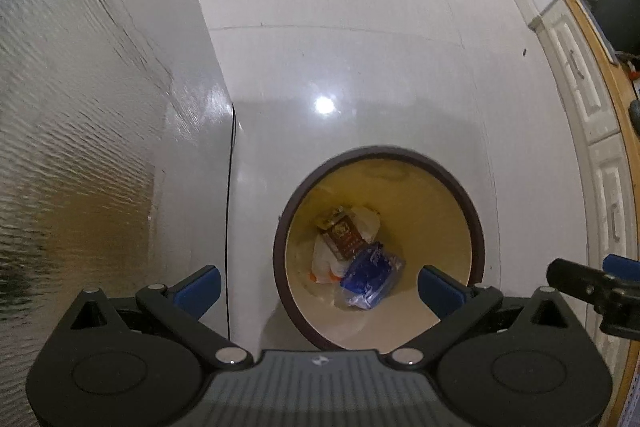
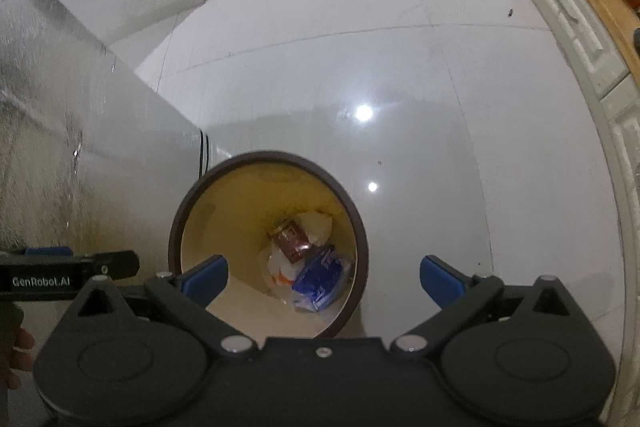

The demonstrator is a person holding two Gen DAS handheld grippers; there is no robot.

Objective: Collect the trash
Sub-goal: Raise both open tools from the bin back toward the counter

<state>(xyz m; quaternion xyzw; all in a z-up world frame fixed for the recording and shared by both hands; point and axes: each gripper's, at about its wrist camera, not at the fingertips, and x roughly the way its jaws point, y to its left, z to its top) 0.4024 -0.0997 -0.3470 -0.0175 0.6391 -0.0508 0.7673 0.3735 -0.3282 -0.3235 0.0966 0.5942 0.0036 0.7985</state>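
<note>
A round trash bin with a dark brown rim point(image 1: 440, 165) and cream inside stands on the white floor below both grippers; it also shows in the right wrist view point(image 2: 352, 203). Inside lie a blue plastic wrapper point(image 1: 374, 277) point(image 2: 320, 277), a brown packet point(image 1: 344, 237) point(image 2: 292, 241) and white crumpled paper point(image 1: 326, 263) point(image 2: 318, 227). My left gripper point(image 1: 320, 291) is open and empty above the bin. My right gripper point(image 2: 324, 281) is open and empty above the bin. Each gripper's body shows at the edge of the other's view.
A silvery textured panel point(image 1: 80, 127) point(image 2: 48, 147) rises on the left, close to the bin. White cabinet doors under a wooden counter point(image 1: 600, 107) point(image 2: 592, 27) run along the right. A glossy white tiled floor point(image 1: 360, 67) stretches ahead.
</note>
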